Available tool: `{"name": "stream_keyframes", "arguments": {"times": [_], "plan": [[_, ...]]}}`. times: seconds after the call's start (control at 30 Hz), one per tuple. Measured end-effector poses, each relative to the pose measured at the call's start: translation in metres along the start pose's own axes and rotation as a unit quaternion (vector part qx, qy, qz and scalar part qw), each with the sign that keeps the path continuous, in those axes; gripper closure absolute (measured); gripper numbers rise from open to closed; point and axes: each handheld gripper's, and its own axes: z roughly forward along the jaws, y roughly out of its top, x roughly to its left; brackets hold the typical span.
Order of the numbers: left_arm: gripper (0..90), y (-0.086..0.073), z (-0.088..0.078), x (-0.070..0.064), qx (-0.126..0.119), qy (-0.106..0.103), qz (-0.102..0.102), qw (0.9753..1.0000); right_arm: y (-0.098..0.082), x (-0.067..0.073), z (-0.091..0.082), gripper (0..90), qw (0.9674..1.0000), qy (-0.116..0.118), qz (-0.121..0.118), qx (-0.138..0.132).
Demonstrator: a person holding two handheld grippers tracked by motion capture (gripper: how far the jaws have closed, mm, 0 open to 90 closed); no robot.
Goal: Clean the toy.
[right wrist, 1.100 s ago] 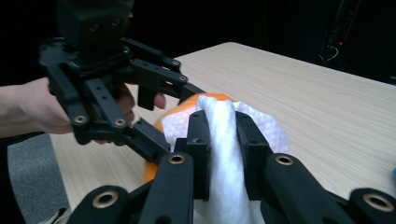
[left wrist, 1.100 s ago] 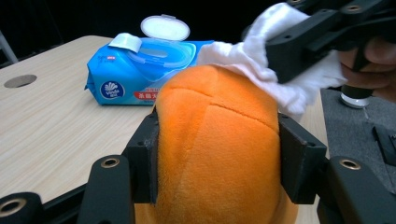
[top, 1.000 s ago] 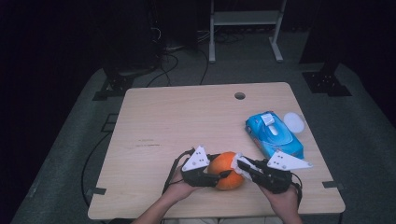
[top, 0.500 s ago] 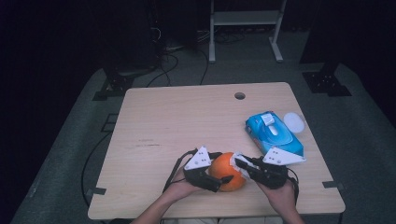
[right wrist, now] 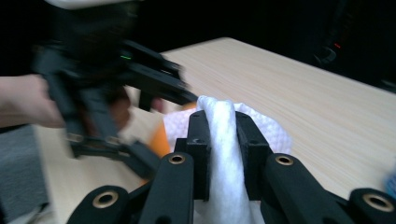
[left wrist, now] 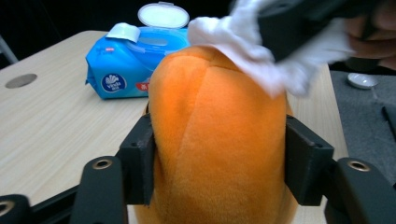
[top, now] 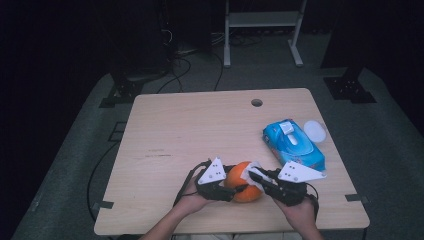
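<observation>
At table's near edge: left claw (left wrist: 217, 182) just re-closed, clamping orange plush (left wrist: 219, 140); right claw (right wrist: 223, 154) pinching white wipe (right wrist: 224, 140) (pack (left wrist: 126, 70) label unreadable).

**Left jaws back on the orange toy, wipe slides over its top**

The left gripper (left wrist: 215, 168) has just been closing, after opening wide half a second ago; its jaws now press both sides of the orange plush toy (left wrist: 217, 140). The right gripper (right wrist: 223, 140), with the white wipe (right wrist: 224, 154) pinched between its jaws, has shifted slightly across the toy's top. The toy has turned a little.
</observation>
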Motion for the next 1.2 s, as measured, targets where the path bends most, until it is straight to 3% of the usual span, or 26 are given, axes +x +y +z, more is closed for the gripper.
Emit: {"name": "stream_keyframes", "arguments": {"times": [0.13, 0.3, 0.37, 0.43, 0.53, 0.6, 0.7, 0.8, 0.87, 0.93, 1.1, 1.2], "plan": [[40.2, 0.005, -0.007, 0.000, 0.004, -0.014, -0.003, 0.9999, 0.008, 0.011, 0.003, 77.7, 0.9995, -0.004, -0.032, 0.001], [40.0, 0.002, -0.009, 0.000, 0.020, -0.016, -0.002, 0.9997, 0.002, -0.005, 0.003, 77.7, 0.9999, -0.016, -0.001, 0.005], [34.5, 0.000, -0.007, 0.002, 0.019, -0.021, -0.008, 0.9996, -0.003, -0.006, 0.006, 77.7, 0.9998, -0.015, 0.001, 0.011], [21.9, -0.002, -0.006, 0.006, 0.013, -0.028, -0.020, 0.9993, -0.004, -0.006, 0.008, 77.7, 0.9998, -0.013, 0.003, 0.015], [10.3, -0.007, -0.005, 0.012, 0.015, -0.037, -0.031, 0.9987, -0.007, -0.009, 0.009, 77.7, 0.9998, -0.012, 0.008, 0.016], [11.2, -0.011, -0.004, 0.014, 0.016, -0.044, -0.037, 0.9982, -0.007, -0.010, 0.009, 77.7, 0.9998, -0.012, 0.010, 0.016], [23.6, -0.011, -0.003, 0.012, 0.014, -0.037, -0.035, 0.9986, -0.007, -0.007, 0.008, 77.7, 0.9996, -0.019, 0.004, 0.019], [28.0, -0.010, 0.000, 0.006, 0.010, -0.025, -0.036, 0.9990, -0.001, 0.006, 0.007, 77.7, 0.9995, -0.016, -0.023, 0.015], [28.4, -0.007, 0.004, 0.001, 0.012, -0.020, -0.028, 0.9993, 0.002, 0.015, 0.010, 77.7, 0.9993, -0.004, -0.035, 0.014], [29.6, -0.005, 0.006, -0.004, 0.013, -0.017, -0.017, 0.9996, 0.005, 0.021, 0.014, 77.7, 0.9980, -0.008, -0.058, 0.023], [29.5, -0.005, 0.008, -0.008, 0.010, -0.023, -0.010, 0.9996, 0.001, 0.003, 0.010, 77.7, 0.9991, -0.024, -0.030, 0.019], [20.4, -0.006, 0.008, -0.005, 0.001, -0.039, -0.019, 0.9991, -0.002, -0.002, 0.006, 77.8, 0.9992, -0.028, -0.023, 0.019]]}}
